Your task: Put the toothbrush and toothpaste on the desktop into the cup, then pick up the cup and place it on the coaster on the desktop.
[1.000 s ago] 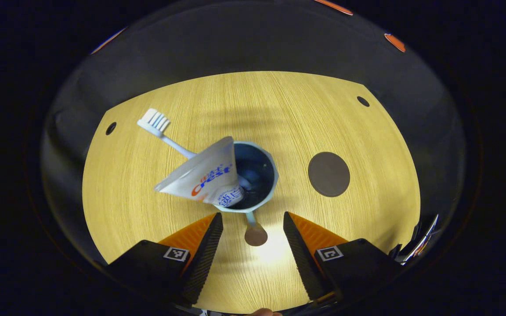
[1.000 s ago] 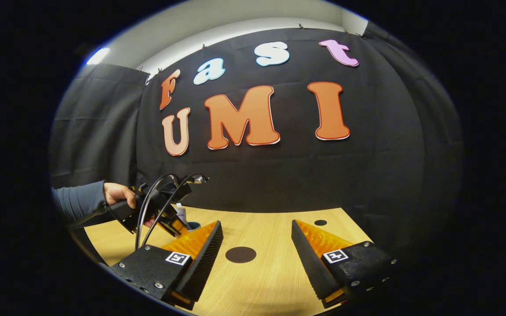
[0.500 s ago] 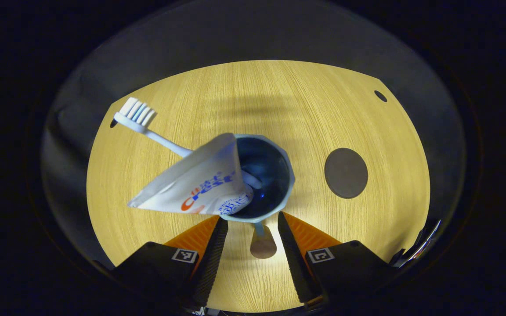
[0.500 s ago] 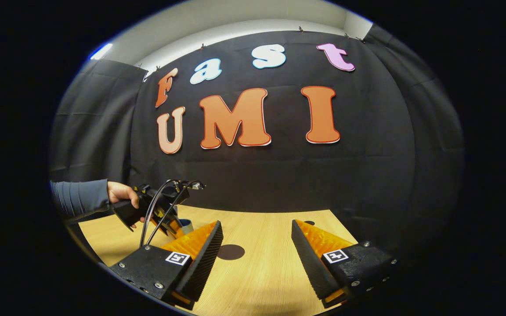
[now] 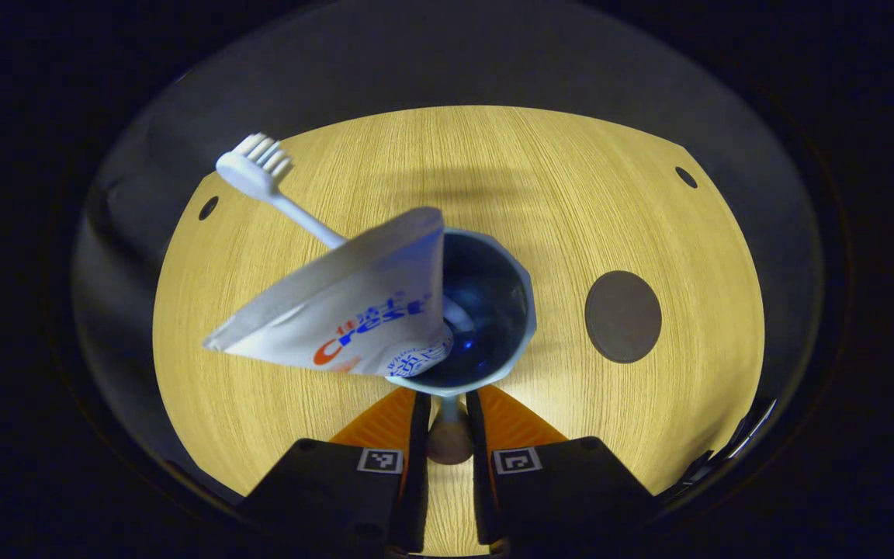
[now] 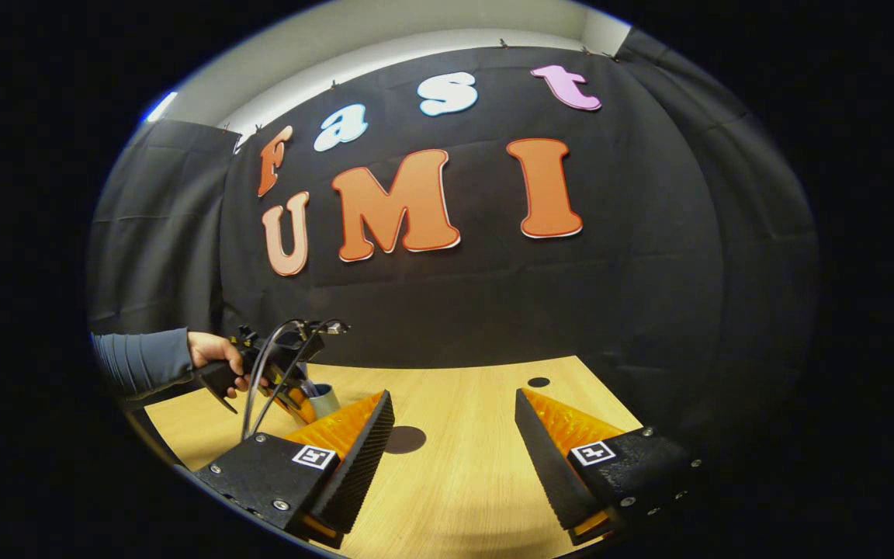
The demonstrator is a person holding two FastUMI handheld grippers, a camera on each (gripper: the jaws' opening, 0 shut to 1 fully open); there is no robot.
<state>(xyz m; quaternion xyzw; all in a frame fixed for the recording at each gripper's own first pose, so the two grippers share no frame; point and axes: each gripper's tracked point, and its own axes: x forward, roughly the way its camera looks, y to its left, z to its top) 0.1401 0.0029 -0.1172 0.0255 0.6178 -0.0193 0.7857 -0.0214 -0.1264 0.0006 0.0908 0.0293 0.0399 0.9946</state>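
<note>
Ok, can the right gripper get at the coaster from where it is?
Probably yes: the right gripper is open above bare desktop, and the coaster lies just ahead with nothing between.

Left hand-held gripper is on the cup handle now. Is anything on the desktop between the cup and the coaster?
Nothing visible. In the left gripper view, bare wooden desktop separates the cup from the dark round coaster. The toothbrush and toothpaste tube lean out the cup's far side, away from the coaster. The right hand-held gripper hangs open, apart from the cup.
</note>
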